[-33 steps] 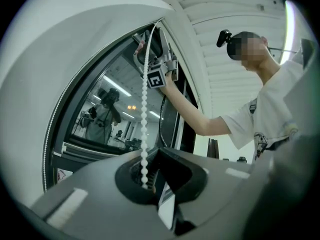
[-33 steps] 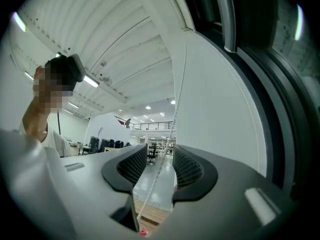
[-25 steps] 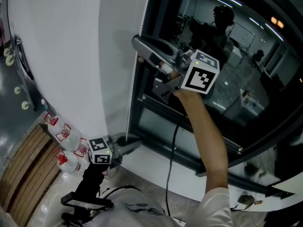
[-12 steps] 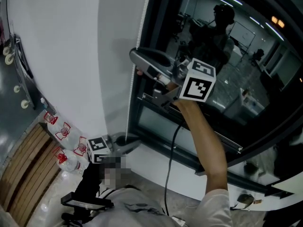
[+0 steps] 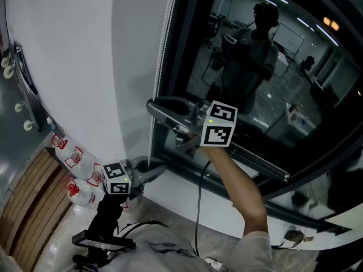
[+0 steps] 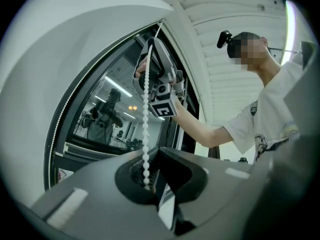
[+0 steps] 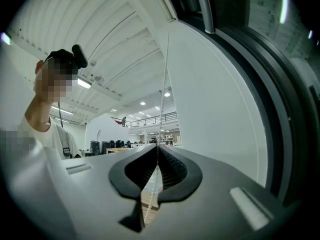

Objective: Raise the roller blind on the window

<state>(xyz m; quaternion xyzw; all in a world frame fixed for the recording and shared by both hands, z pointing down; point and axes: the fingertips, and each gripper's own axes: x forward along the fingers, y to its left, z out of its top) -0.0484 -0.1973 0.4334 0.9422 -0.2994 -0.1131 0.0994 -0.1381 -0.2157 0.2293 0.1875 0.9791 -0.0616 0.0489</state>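
Floor (image 5: 28, 214) — water bottles (image 5: 75, 158) on it.

Pulls the right gripper (image 5: 156, 109) down along the bead chain (image 5: 164, 38), from the upper middle of the head view to the centre of the frame. Carries its marker cube (image 5: 218, 127) down and a little to the left, and rolls it slightly, turning its faces to a new angle. Lowers the forearm (image 5: 241, 180) as well, towards the lower right of the frame. Uncovers the reflected figure (image 5: 255, 50) in the dark window glass (image 5: 306, 67) at upper right, half hidden behind the gripper before. Narrows the gap to the left gripper (image 5: 159, 169) at lower left.
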